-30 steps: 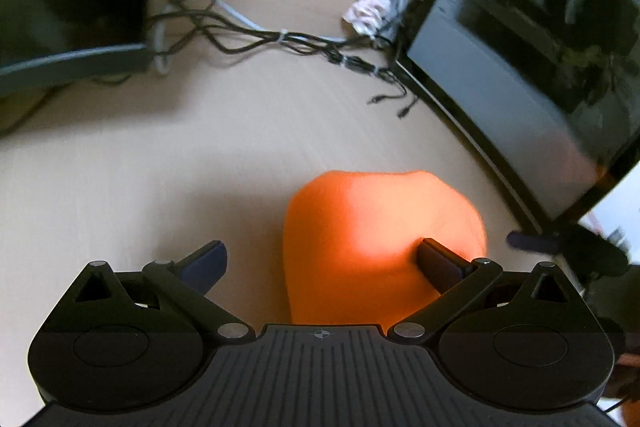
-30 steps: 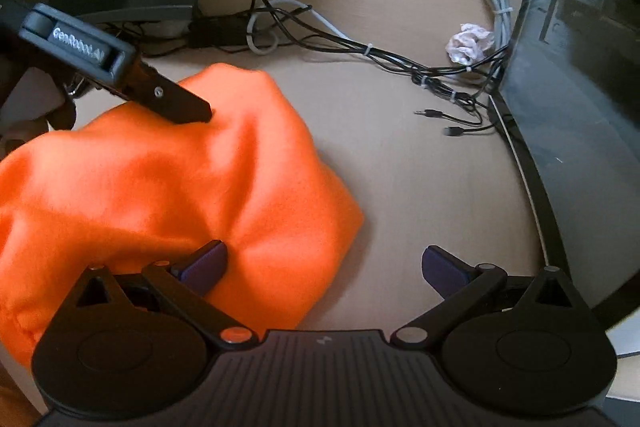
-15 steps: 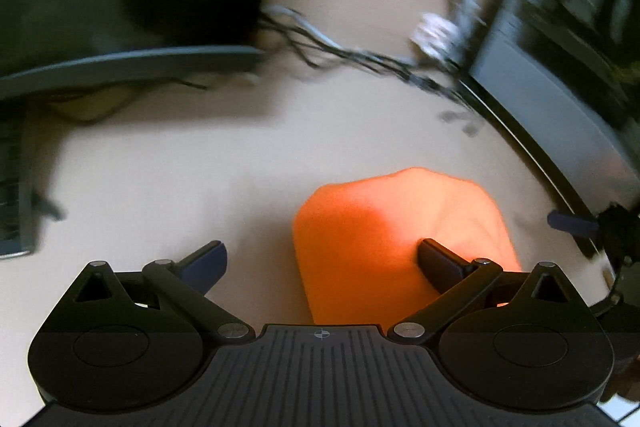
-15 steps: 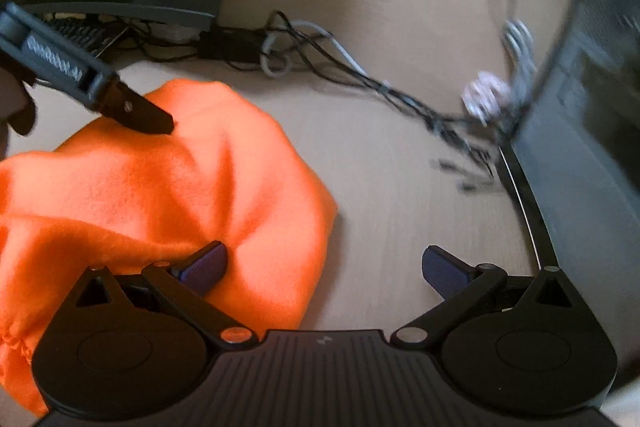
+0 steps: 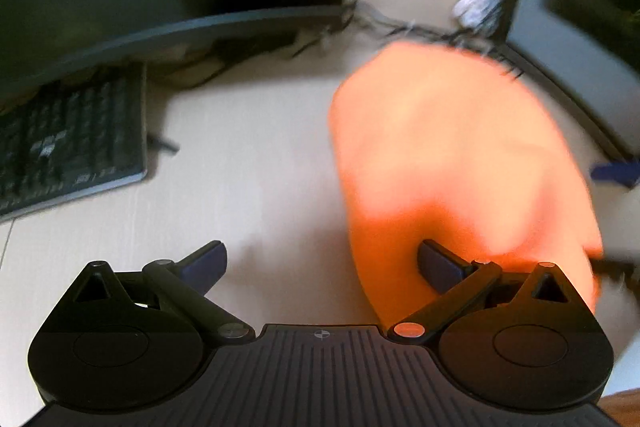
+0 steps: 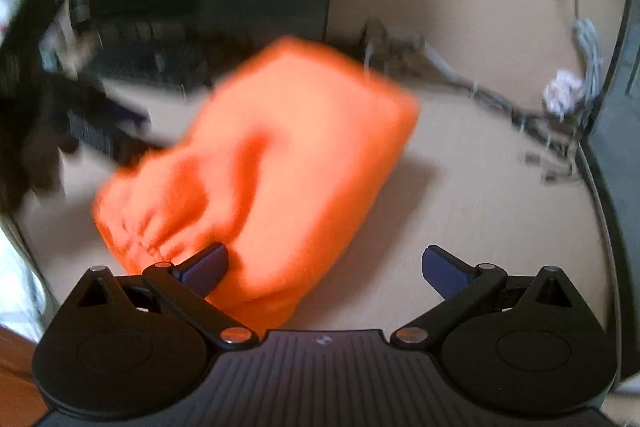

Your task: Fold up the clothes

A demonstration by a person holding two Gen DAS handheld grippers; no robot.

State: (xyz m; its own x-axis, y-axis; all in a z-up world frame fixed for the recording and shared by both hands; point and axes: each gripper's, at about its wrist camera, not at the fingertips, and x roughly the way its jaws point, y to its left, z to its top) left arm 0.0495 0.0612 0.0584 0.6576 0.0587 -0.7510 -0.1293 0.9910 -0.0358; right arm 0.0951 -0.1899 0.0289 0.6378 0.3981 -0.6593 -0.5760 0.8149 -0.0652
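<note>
The orange garment [image 6: 280,155] lies bunched, compact and thick on the desk [image 6: 460,195], its shape blurred. Both the left gripper [image 5: 320,263] and right gripper [image 6: 324,263] stand with jaws wide apart, gripping nothing, one finger of each against the garment. Whether folded or merely heaped, I cannot tell.

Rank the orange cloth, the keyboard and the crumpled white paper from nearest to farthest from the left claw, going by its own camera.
1. Orange cloth, at the left claw, against its right finger.
2. Keyboard, off to the left.
3. Crumpled white paper, far back right.

An orange fleece garment [image 6: 288,163] is lying bunched and folded over on the light wooden desk [image 6: 480,211], blurred.
</note>
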